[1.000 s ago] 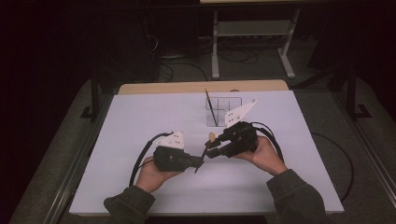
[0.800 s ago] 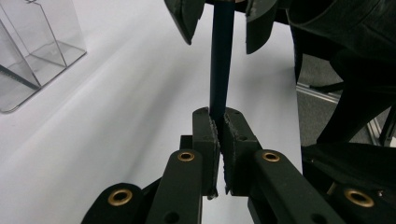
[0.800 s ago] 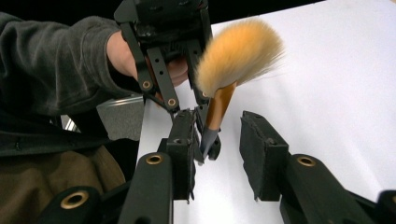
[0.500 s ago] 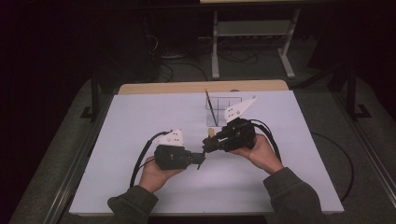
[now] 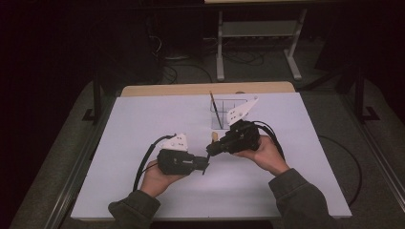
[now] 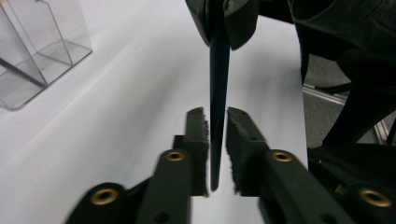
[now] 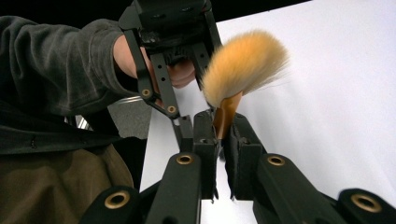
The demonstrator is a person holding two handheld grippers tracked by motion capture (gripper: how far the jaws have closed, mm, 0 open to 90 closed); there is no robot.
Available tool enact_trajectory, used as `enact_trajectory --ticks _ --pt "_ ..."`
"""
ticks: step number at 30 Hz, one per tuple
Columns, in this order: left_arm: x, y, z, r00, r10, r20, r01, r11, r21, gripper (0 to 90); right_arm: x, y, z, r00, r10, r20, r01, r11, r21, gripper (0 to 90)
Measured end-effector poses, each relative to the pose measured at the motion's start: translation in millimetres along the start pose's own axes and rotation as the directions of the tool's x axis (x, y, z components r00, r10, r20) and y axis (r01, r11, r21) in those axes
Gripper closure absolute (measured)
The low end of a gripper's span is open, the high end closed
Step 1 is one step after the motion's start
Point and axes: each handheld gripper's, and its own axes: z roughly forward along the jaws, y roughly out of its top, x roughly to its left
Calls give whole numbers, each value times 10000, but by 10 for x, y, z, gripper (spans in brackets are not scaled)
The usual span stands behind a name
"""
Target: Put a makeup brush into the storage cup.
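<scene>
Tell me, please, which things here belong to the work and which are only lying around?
In use:
- brush, clamped in the right tool
- left tool, jaws open around the brush handle
- clear organiser, one thin brush inside

Idle:
- metal stand behind the table
- floor cables

the two grippers are meeting near the middle of the table [image 5: 143,114], the left gripper [image 5: 204,164] sitting just left of and nearer the person than the right gripper [image 5: 210,148]. a brush [image 7: 243,65] is standing between them, its handle [image 6: 218,93] apparently hanging between the left one's jaws. behind the right gripper, a clear organizer [image 5: 228,107] is holding another brush [image 5: 216,110].
</scene>
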Motion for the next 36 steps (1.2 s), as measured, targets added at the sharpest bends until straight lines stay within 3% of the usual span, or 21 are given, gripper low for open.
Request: enact_trajectory --ticks 13,23,34,35,36 --pt "40 -88 -171 9981 39 -613 -27 9998 201 654 -106 -11 -70 9983 185 545 -225 9971 727 827" --pt "66 -210 -330 9938 -264 -1077 277 9996 102 582 -203 59 -176 9951 30 989 -162 9910 1328 827" --pt "122 -383 -512 9820 -721 -1747 726 9974 -35 534 -333 110 -281 9911 333 1288 -531 9867 1535 827" --pt "126 -400 -530 9812 -642 -1822 664 9978 56 533 -361 117 -284 9920 150 1254 -338 9883 1489 827" --pt "128 -416 -544 9802 -613 -1884 639 9979 77 531 -366 124 -291 9910 238 1315 -440 9873 1528 827"
